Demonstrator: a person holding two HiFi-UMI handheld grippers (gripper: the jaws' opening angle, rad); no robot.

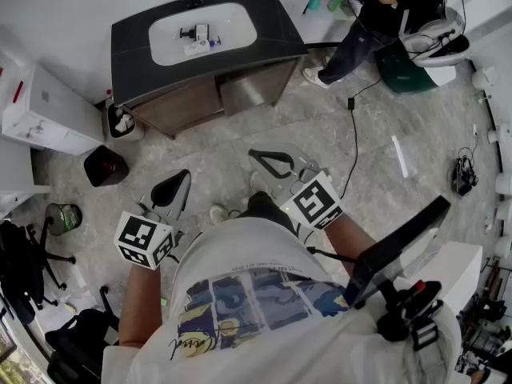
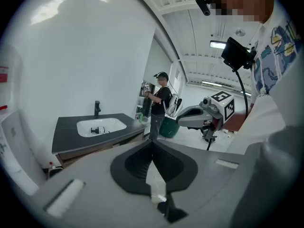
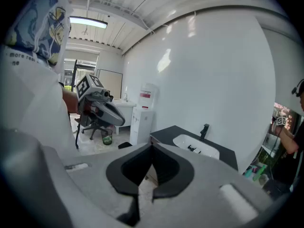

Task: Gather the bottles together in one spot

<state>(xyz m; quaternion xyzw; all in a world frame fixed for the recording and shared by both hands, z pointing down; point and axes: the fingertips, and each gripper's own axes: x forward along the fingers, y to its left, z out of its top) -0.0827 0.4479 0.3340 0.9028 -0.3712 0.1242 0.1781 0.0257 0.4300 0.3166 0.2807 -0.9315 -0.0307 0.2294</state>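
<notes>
Far ahead stands a dark vanity counter (image 1: 144,54) with a white sink (image 1: 232,18). Small bottles (image 1: 198,40) lie in the basin; they also show as bottles (image 2: 97,129) in the left gripper view and as bottles (image 3: 192,149) in the right gripper view. My left gripper (image 1: 182,176) hovers over the marble floor, well short of the vanity, shut with nothing in it (image 2: 152,142). My right gripper (image 1: 258,155) is beside it, a little closer to the vanity, also shut and empty (image 3: 152,144).
Another person (image 1: 360,30) stands at the far right near a shelf with green bottles (image 1: 332,0) and a green bin (image 1: 404,74). A black waste bin (image 1: 106,166), a white cabinet (image 1: 44,110) and an office chair (image 1: 24,270) are at the left. A cable (image 1: 354,134) crosses the floor.
</notes>
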